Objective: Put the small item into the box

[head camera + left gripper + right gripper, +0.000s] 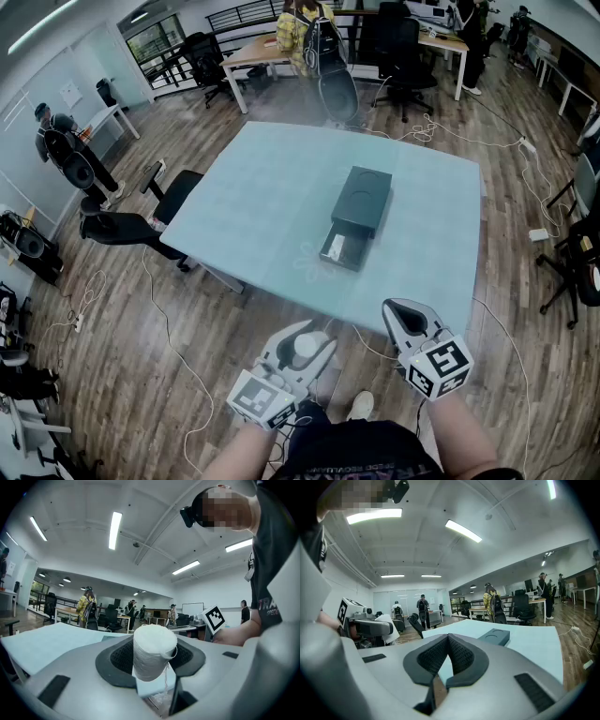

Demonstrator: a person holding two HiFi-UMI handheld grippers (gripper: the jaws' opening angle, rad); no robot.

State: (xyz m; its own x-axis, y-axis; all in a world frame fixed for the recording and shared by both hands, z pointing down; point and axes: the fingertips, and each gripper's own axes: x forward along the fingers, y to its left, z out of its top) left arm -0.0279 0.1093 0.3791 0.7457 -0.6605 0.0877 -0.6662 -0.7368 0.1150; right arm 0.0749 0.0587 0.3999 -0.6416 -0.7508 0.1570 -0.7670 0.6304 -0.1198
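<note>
White spool [153, 651] between left fingers [116, 662]

Little can be read. In the left gripper view, at the right edge of the frame, a dark shirt [267, 605] bears the pale letters "TRA", cut off by a fold; the smaller line under them is too blurred to make out. In the head view, the print on the same shirt at bottom centre is illegible. The marker cubes at lower left [261, 398] and lower right [438, 367] carry black-and-white square codes, not letters.
</note>
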